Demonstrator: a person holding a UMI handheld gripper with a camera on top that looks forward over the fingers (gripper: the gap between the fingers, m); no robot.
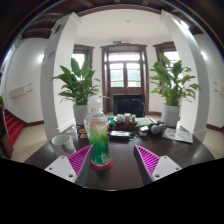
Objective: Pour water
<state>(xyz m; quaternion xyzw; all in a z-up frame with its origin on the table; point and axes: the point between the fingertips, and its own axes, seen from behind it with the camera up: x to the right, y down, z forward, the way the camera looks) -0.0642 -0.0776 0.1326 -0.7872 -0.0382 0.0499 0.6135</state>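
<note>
A clear plastic bottle [98,135], its lower part filled with green liquid under a reddish band, stood upright on the dark table [120,165] just ahead of the left finger. The gripper [113,160] was spread open, holding nothing. A white cup [66,139] sat left of the bottle. Beyond stood potted plants [77,82], white columns and a wooden doorway [125,72].
</note>
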